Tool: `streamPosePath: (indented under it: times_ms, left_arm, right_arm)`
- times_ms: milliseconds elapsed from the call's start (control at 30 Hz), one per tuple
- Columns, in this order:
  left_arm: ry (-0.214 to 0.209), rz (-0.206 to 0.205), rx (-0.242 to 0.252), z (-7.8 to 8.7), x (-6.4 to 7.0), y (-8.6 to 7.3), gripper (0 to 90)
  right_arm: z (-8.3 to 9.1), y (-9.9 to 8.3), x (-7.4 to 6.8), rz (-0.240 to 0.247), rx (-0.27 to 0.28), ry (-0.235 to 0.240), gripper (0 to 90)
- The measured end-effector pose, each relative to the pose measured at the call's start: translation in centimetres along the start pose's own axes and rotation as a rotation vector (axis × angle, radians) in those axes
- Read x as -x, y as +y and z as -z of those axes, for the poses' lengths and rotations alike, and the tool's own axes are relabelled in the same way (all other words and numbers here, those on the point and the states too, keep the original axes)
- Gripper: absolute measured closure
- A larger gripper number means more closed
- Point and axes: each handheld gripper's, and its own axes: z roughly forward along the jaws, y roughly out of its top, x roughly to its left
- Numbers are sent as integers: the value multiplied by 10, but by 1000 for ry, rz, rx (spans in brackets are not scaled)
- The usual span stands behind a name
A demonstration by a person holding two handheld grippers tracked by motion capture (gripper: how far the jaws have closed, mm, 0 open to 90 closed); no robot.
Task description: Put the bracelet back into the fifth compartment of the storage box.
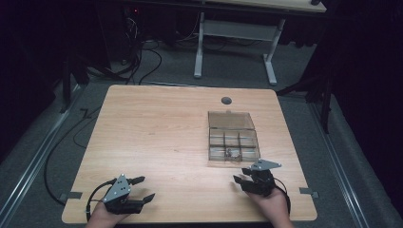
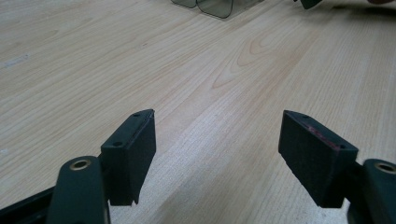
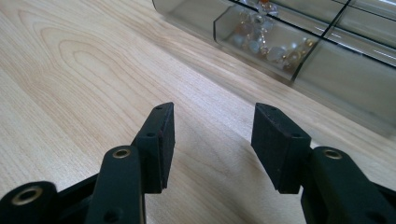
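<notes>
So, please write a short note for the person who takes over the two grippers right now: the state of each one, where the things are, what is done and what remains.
Left gripper: open, holds nothing, low over the near left of the table, far from the box.
Right gripper: open, holds nothing, just short of the box's near edge, fingers pointing at it.
Clear compartment box: right half of the table, lid open and lying back.
Beaded piece: in a near-row compartment.
Done: box is open.
Left: nothing gripped yet; probably reach in with the right gripper for the beaded piece.
</notes>
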Motion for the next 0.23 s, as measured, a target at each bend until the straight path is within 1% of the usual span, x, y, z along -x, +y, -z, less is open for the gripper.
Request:
streamPosePath:
  times_ms: [33, 100, 133, 167, 200, 233]
  left_arm:
    - [2, 2, 1, 0, 0, 0, 280]
    - [8, 8, 3, 0, 0, 0, 279]
    - [12, 13, 3, 0, -1, 0, 279]
    - [12, 13, 3, 0, -1, 0, 279]
    - [14, 14, 3, -1, -1, 0, 279]
    - [15, 16, 2, -1, -1, 0, 280]
  right_arm:
    - [0, -3, -1, -3, 16, -4, 504]
    - [-1, -10, -2, -9, 63, 0, 504]
    - [0, -11, -4, 5, 82, -17, 502]
    - [0, -11, -4, 5, 82, -17, 502]
    - [4, -11, -5, 20, 127, -8, 492]
    - [5, -13, -3, 13, 136, 8, 488]
